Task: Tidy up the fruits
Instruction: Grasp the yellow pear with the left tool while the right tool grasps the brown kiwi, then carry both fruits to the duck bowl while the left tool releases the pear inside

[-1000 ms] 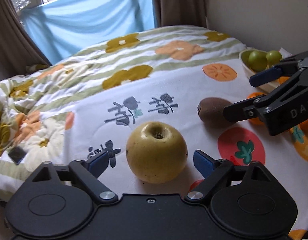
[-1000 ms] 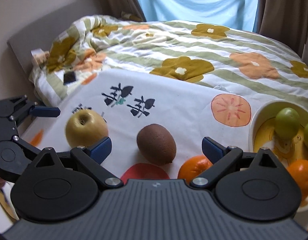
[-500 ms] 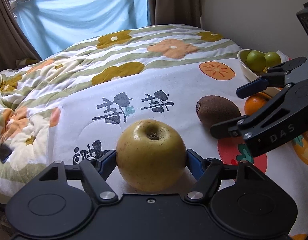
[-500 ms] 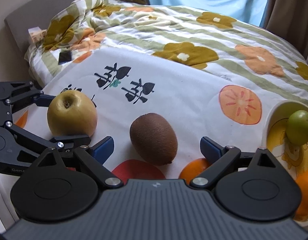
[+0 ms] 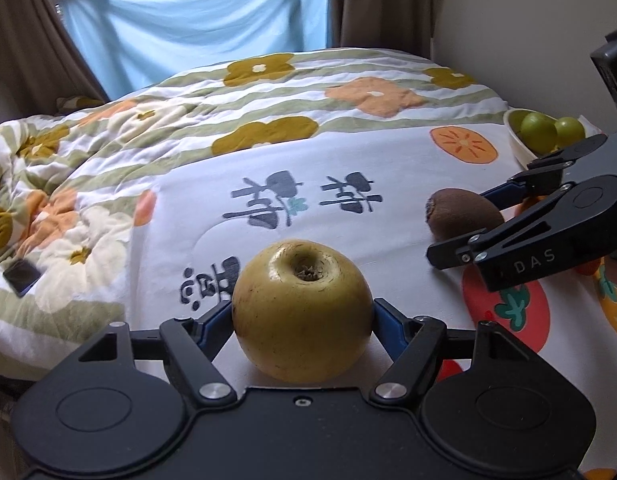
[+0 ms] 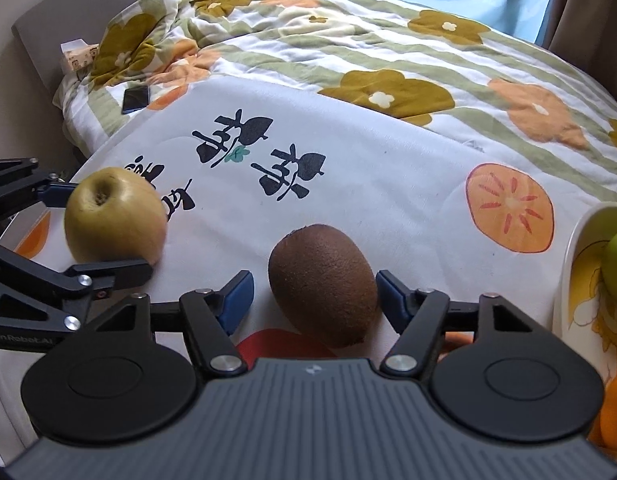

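Observation:
A yellow-green apple [image 5: 302,310] sits on the white printed cloth, and my left gripper [image 5: 302,316] is shut on it, both blue pads against its sides. The apple also shows in the right wrist view [image 6: 114,220]. A brown kiwi [image 6: 322,282] lies between the fingers of my right gripper [image 6: 312,290]. The right pad touches it and the left pad stands a small gap off. The kiwi shows in the left wrist view [image 5: 462,214] with the right gripper [image 5: 468,226] around it. A white bowl [image 6: 568,272] at the right holds green fruits [image 5: 538,132] and oranges [image 6: 616,408].
The flowered quilt [image 5: 268,92] covers the bed behind the cloth. A dark phone [image 6: 135,99] lies on the quilt at the left. A blue curtain [image 5: 196,20] hangs at the back and a wall [image 5: 508,20] stands at the right.
My left gripper moved forward and shut on the apple. My right gripper advanced around the kiwi and narrowed, so its right pad now touches the fruit.

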Demonstrator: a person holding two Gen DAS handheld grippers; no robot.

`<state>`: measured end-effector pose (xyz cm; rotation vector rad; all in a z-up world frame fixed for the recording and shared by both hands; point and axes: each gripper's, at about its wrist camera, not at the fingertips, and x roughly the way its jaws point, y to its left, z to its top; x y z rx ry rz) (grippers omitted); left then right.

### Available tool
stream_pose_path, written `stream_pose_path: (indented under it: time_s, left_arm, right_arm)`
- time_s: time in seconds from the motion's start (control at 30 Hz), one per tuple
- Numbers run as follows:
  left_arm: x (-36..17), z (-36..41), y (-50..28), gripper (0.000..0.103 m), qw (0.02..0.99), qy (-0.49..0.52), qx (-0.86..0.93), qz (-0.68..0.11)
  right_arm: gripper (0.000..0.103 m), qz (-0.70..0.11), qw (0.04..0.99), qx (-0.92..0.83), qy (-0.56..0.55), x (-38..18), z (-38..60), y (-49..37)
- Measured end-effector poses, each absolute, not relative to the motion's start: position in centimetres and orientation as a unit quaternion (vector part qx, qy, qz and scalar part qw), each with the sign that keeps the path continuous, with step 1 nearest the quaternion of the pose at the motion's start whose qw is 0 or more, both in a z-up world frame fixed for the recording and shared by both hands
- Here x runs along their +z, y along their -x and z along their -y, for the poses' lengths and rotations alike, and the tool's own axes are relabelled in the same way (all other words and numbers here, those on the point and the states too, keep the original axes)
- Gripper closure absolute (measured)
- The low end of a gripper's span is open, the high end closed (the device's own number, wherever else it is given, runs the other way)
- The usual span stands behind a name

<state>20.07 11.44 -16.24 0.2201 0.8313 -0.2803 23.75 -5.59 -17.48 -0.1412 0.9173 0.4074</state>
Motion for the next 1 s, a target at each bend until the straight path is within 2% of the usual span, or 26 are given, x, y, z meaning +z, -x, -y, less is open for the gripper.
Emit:
stream_pose_path:
  time_s: [0.07, 0.27, 0.67, 1.0]
  left_arm:
    - [-16.2, -11.7, -20.0, 0.025, 0.901, -0.103, -0.129, -0.402]
    - [-15.8, -12.2, -19.5, 0.026, 0.905, -0.097, -0.116, -0.397]
    - [-12.6, -11.1, -18.0, 0.026, 0.921, -0.088, -0.100, -0.366]
    - [-8.5, -6.9, -15.2, 0.026, 0.929, -0.084, -0.083, -0.352]
  right_arm:
    - [0.031, -0.436, 0.876, 0.192, 0.070, -17.4, 5.6, -23.7]
    - [0.036, -0.422, 0.884, 0.190, 0.070, -17.4, 5.8, -23.3]
    - [0.037, -0.391, 0.900, 0.188, 0.040, -14.4, 6.8, -21.3]
    - [0.037, -0.373, 0.911, 0.176, 0.010, -9.9, 10.9, -18.1]
